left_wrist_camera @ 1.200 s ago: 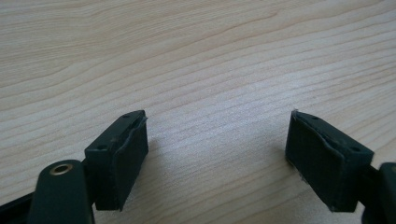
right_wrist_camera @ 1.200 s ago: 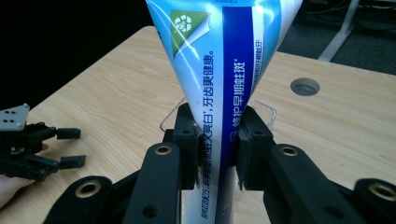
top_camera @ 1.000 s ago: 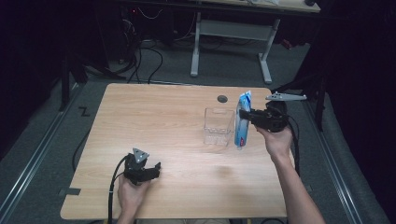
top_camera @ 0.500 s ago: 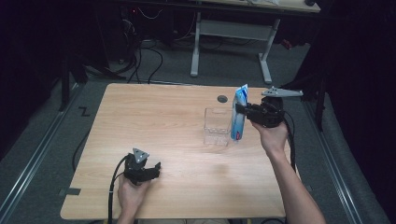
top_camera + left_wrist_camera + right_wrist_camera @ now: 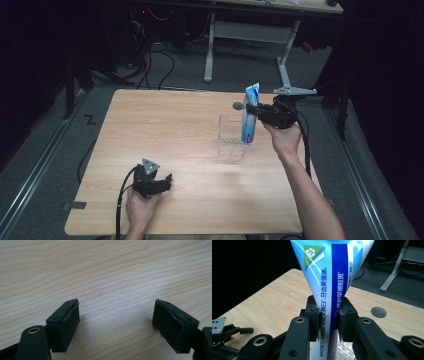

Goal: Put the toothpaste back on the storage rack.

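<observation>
Each black two-jaw left gripper (image 5: 167,178) and right gripper (image 5: 248,108) has flat black rubber pads (image 5: 70,320) on linked arms with brass-coloured pivot rivets (image 5: 299,320). Each carries a grey three-cornered plate (image 5: 149,166) and trails a black cable (image 5: 121,200). Forearms are bare.

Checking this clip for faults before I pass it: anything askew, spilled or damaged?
Nothing stands out. The right tool grips a toothpaste tube upright beside the clear plastic box; nothing spilled on the wooden table. The left tool rests open.
</observation>
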